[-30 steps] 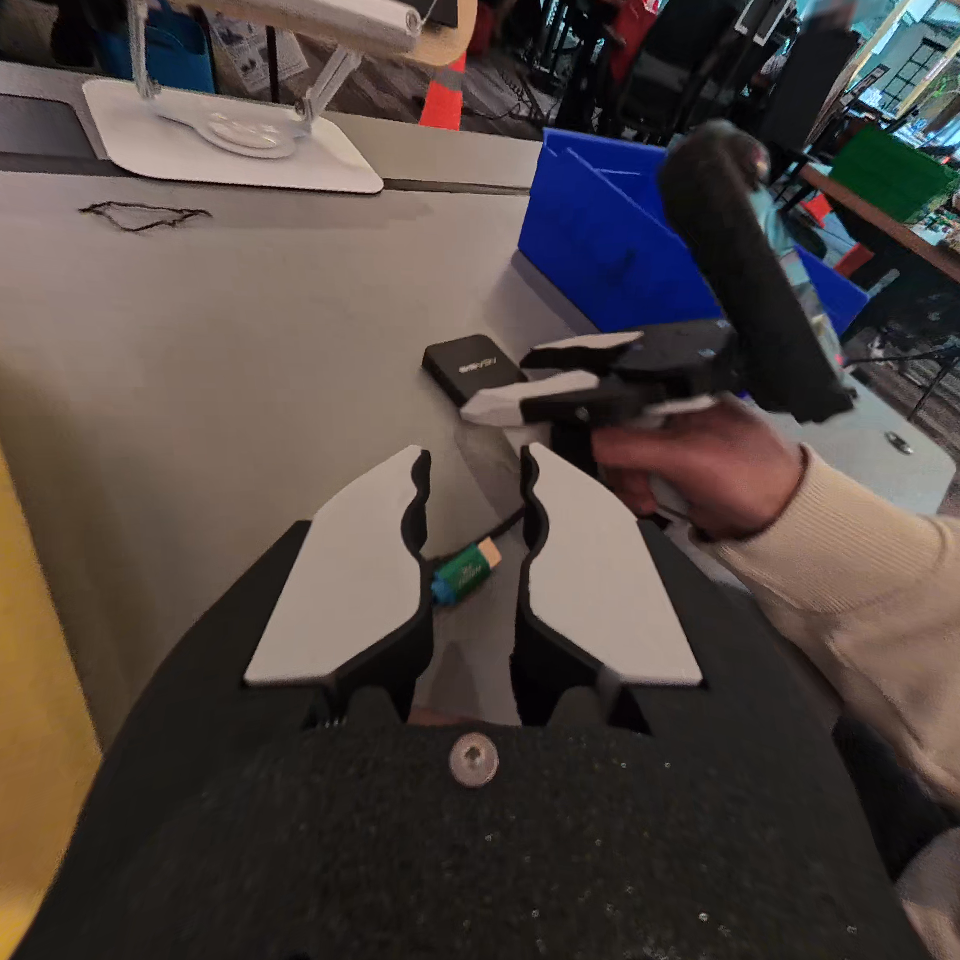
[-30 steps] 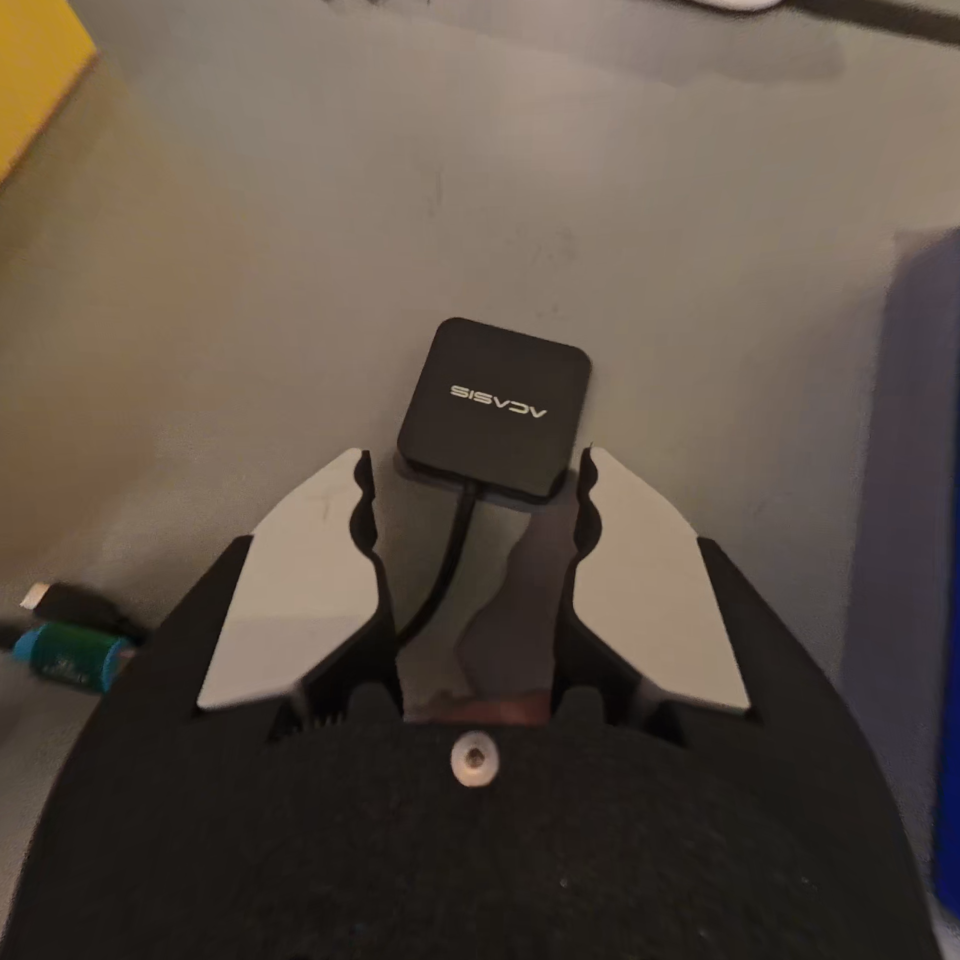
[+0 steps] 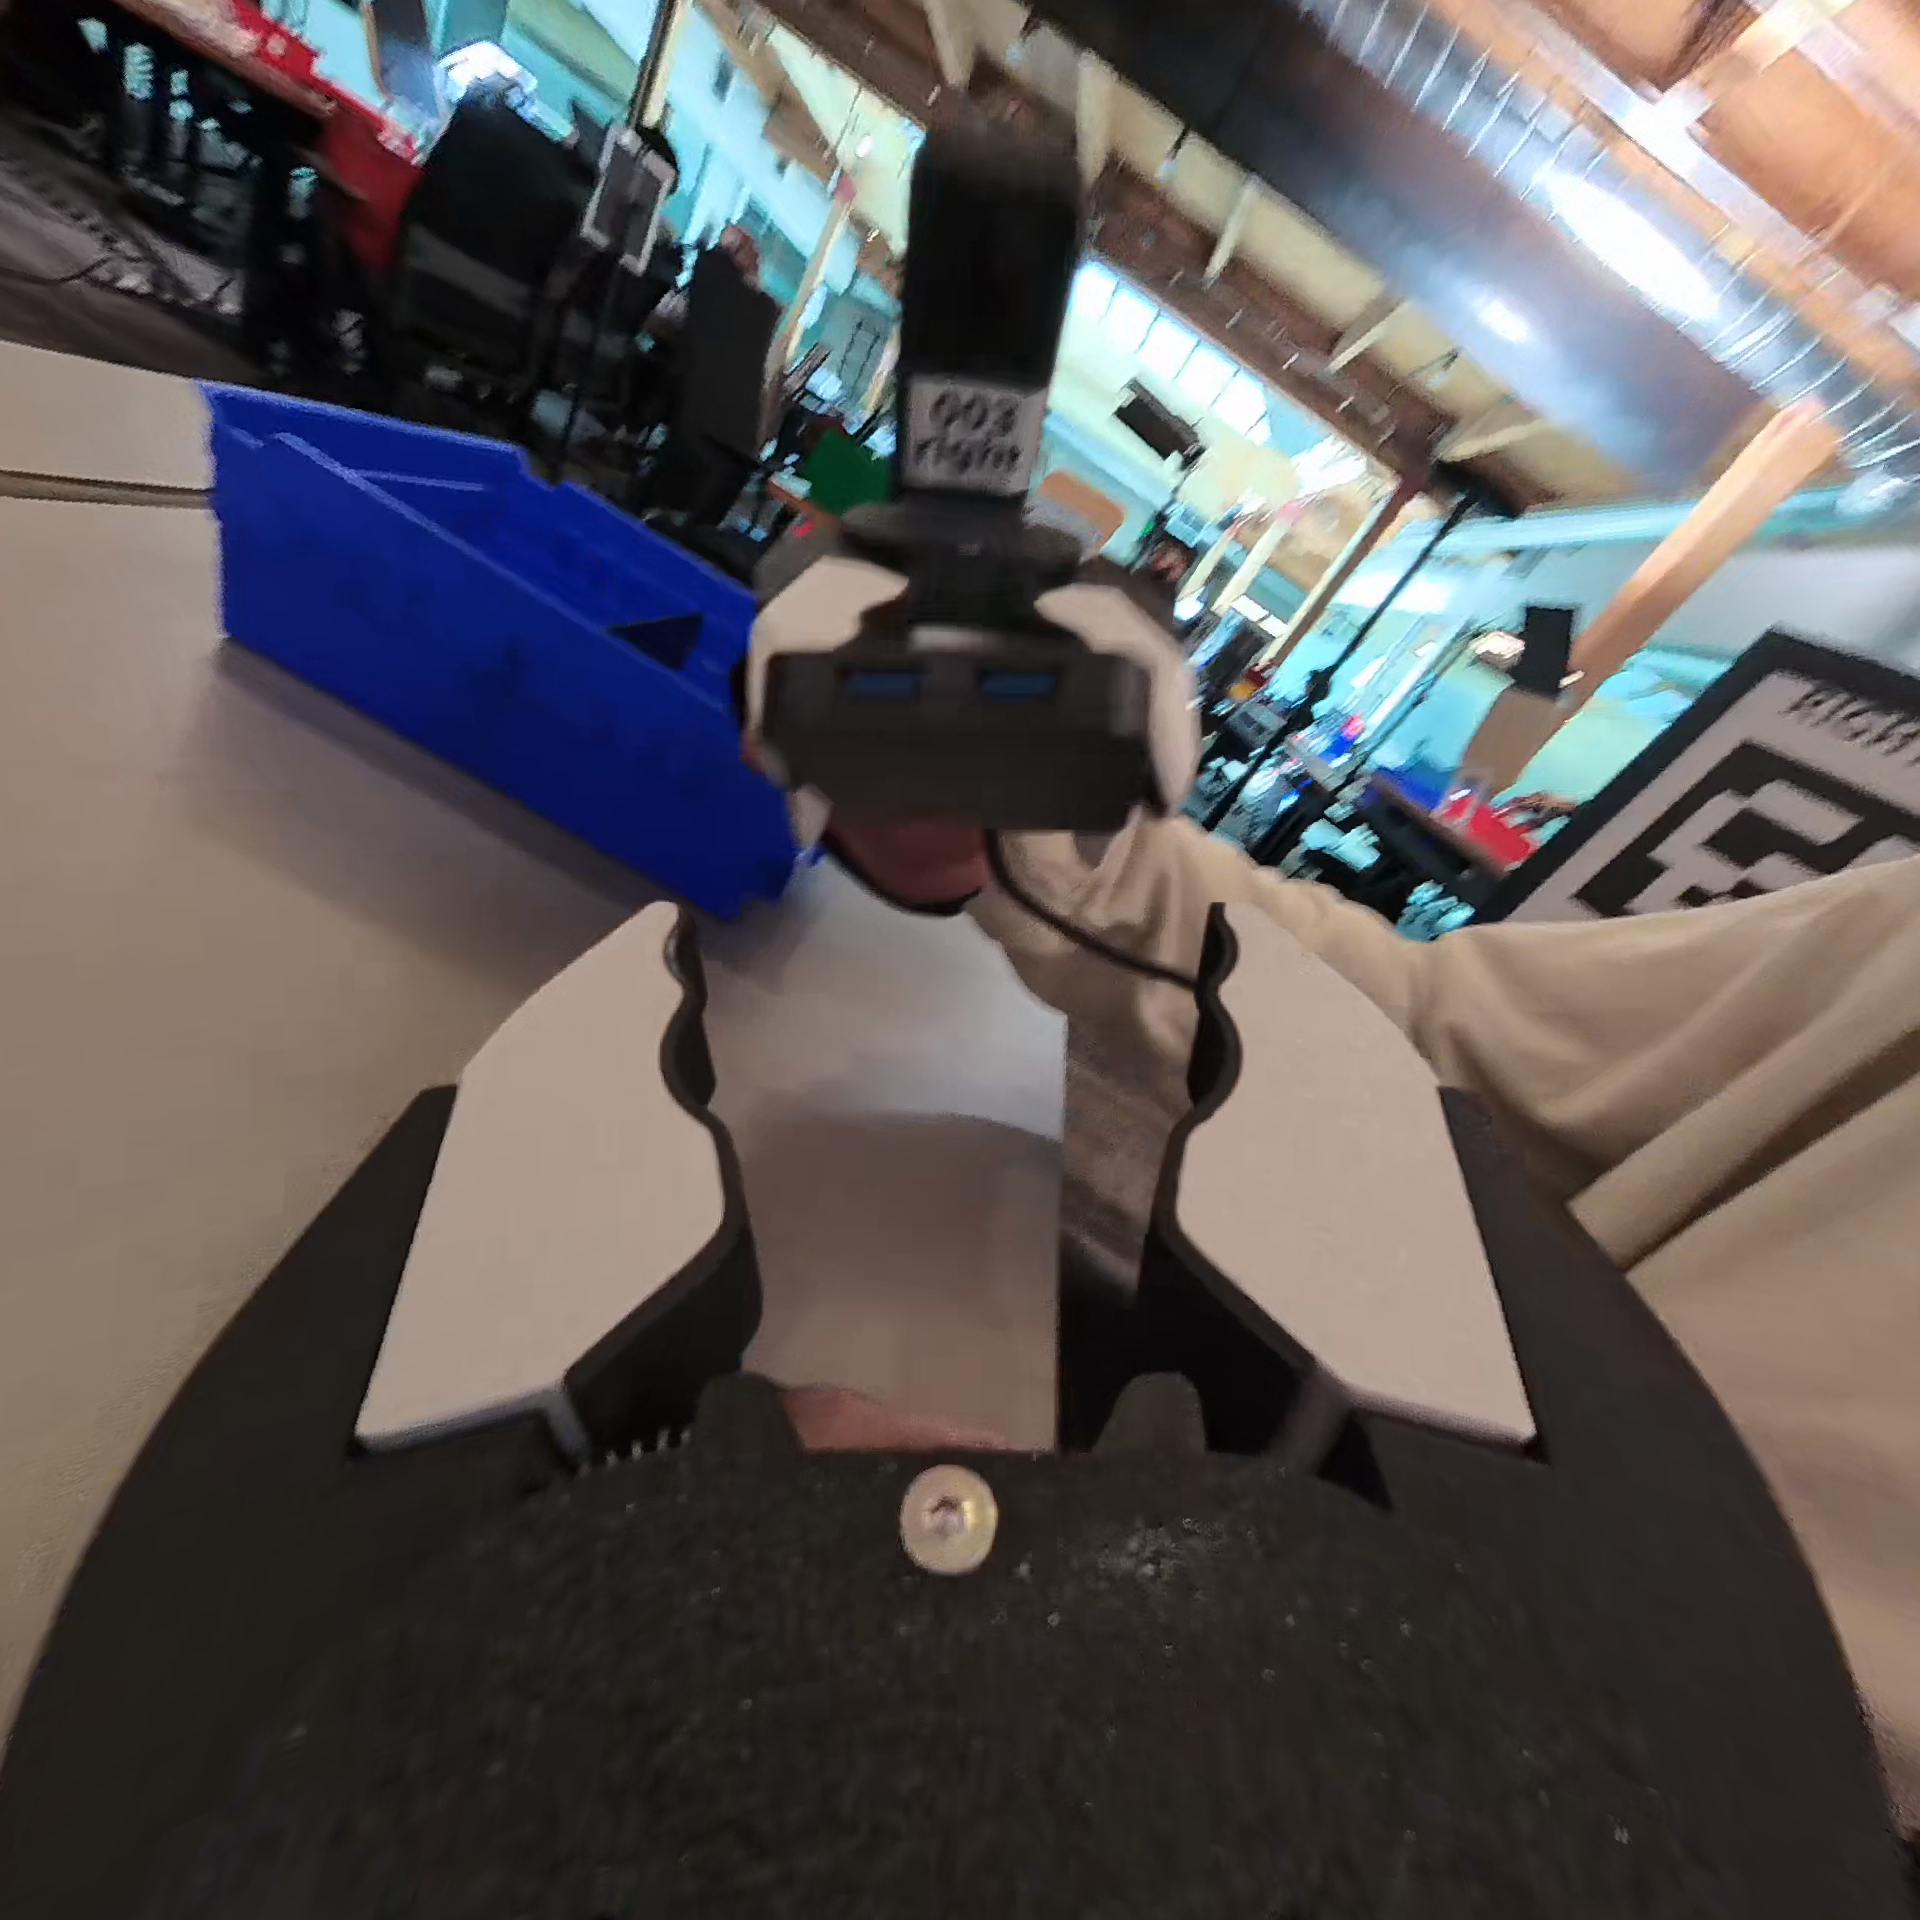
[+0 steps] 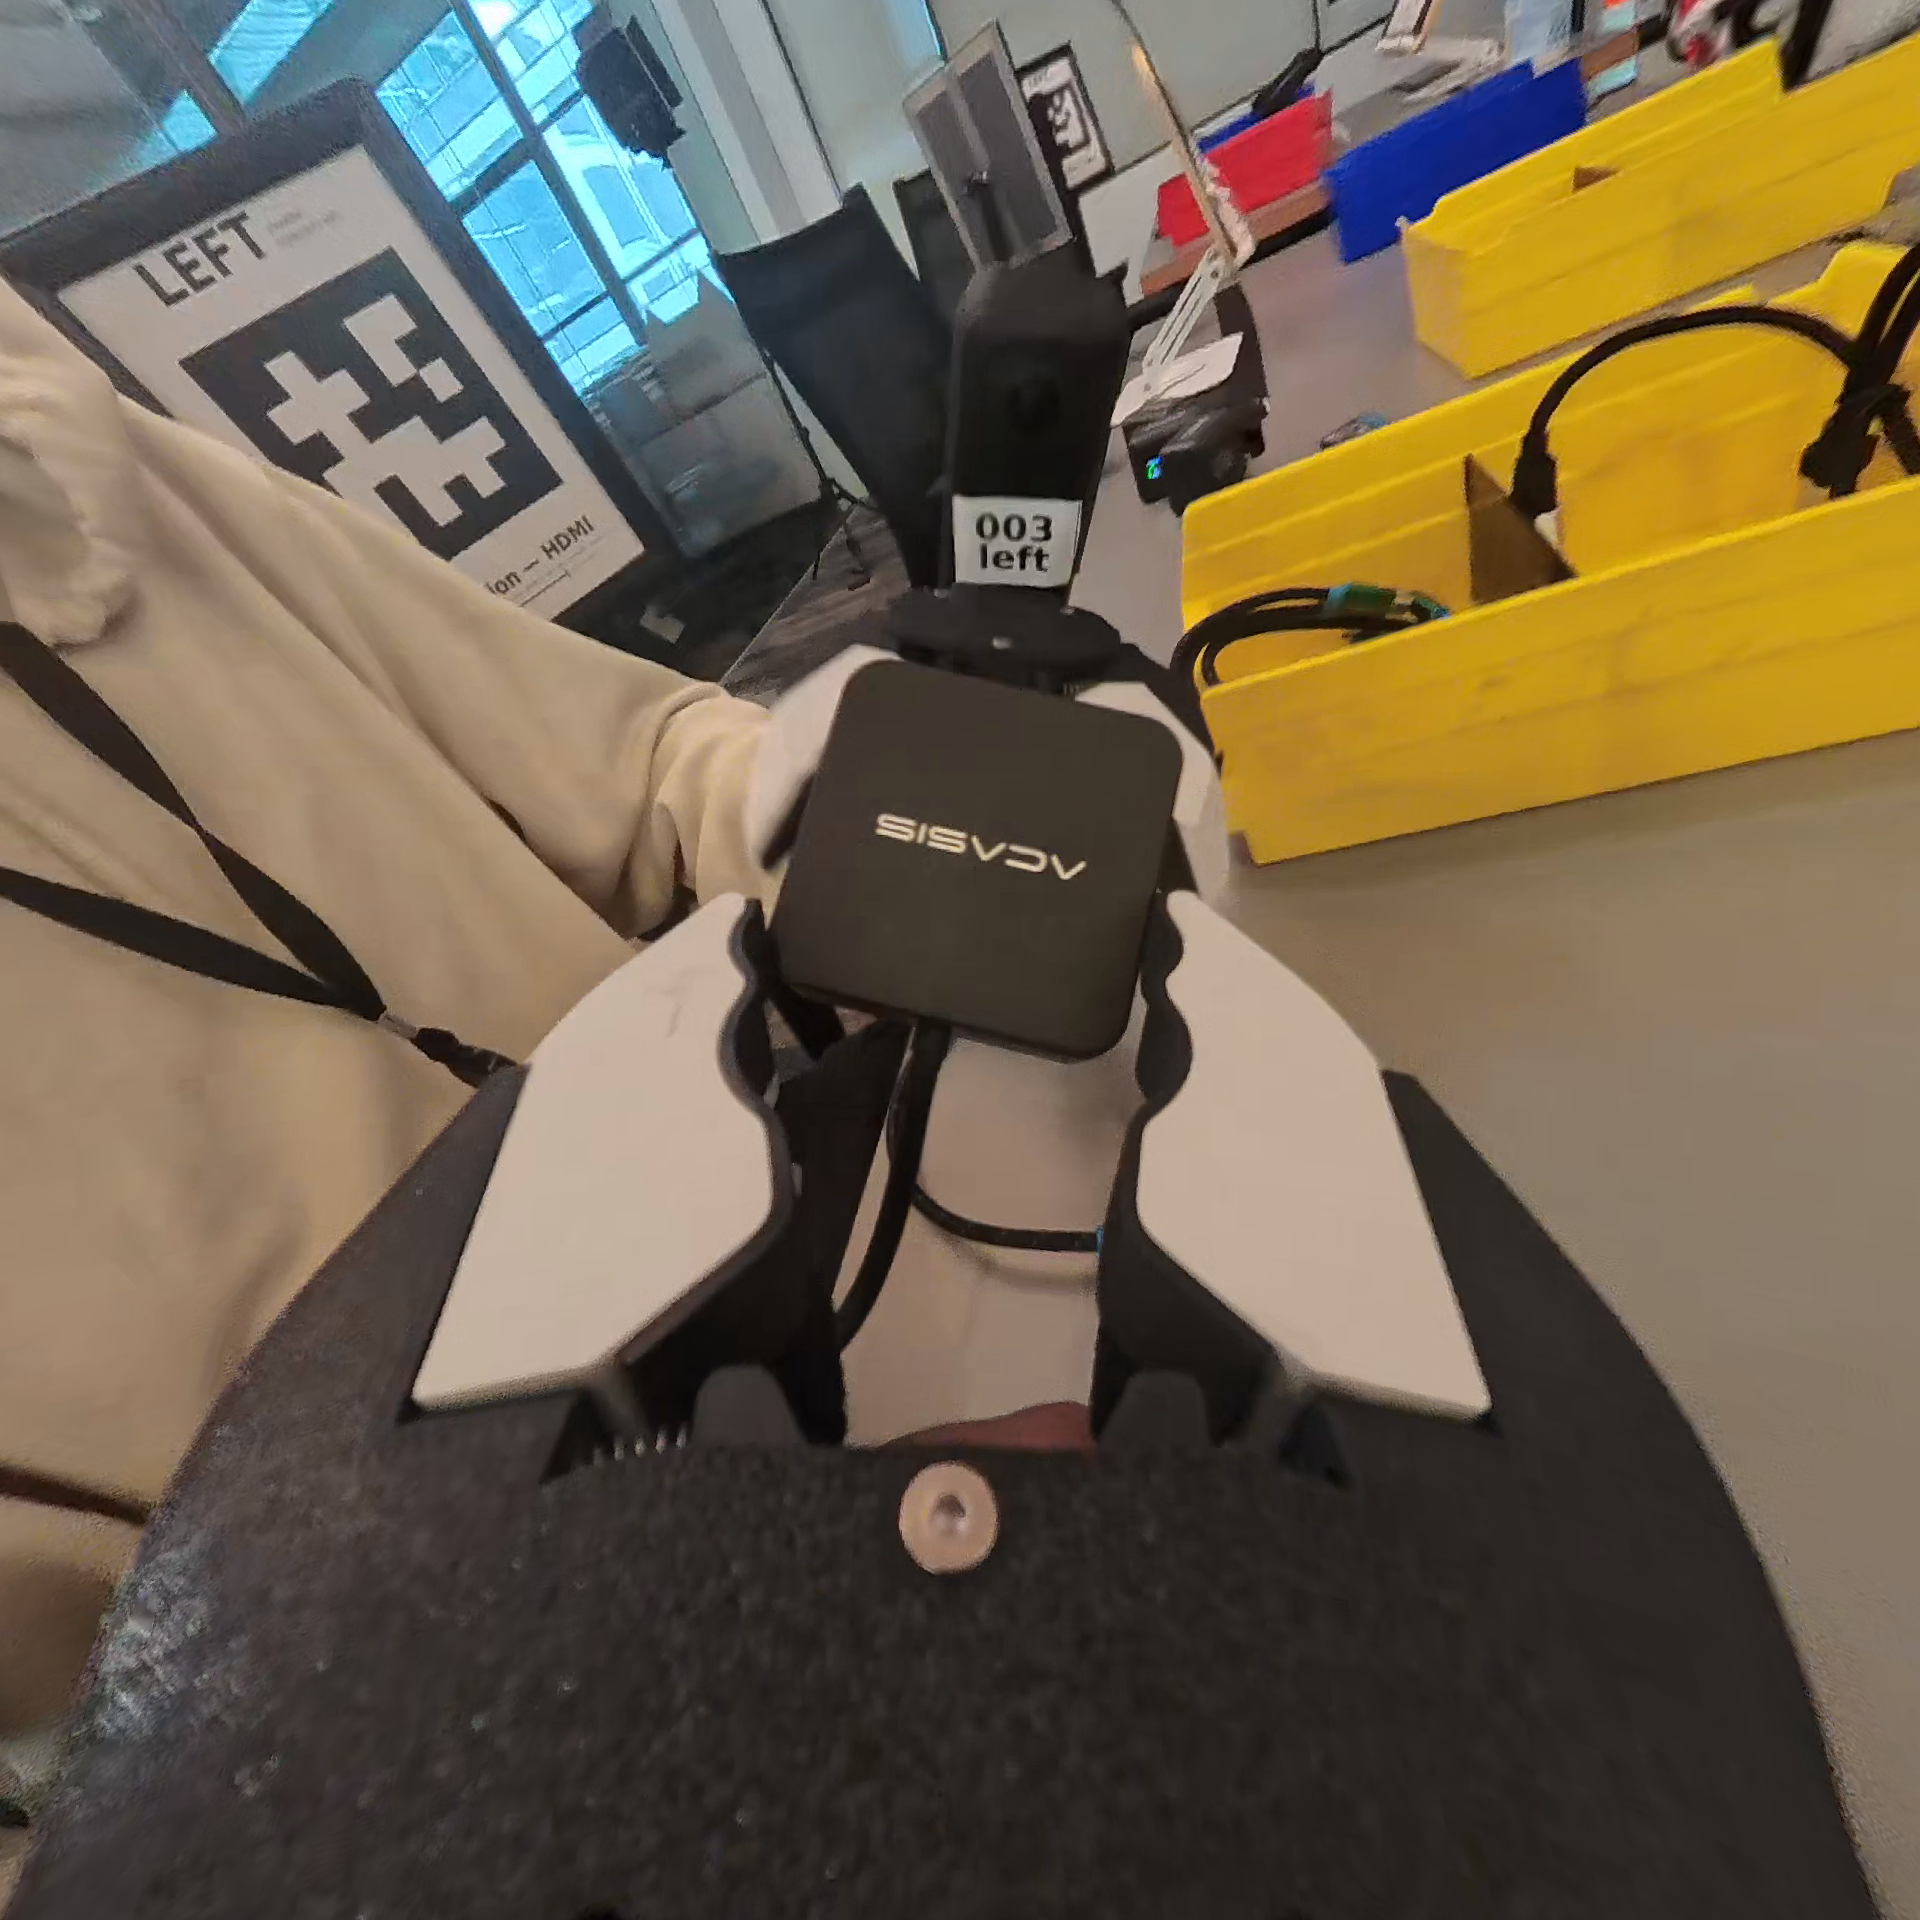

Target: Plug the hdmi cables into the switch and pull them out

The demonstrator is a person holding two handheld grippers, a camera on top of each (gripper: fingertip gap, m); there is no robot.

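The right gripper (image 4: 951, 935) clamps the black switch (image 4: 982, 857) in the air, ports probably turned toward the left gripper (image 3: 951, 997), which waits empty and spread, ready for a cable.

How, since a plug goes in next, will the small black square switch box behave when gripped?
Probably rigid and light: the small black square switch box hangs in the right gripper at its tips. Its smooth casing might twist or slip under pushing. Its thin black cable droops, suggesting floppiness.
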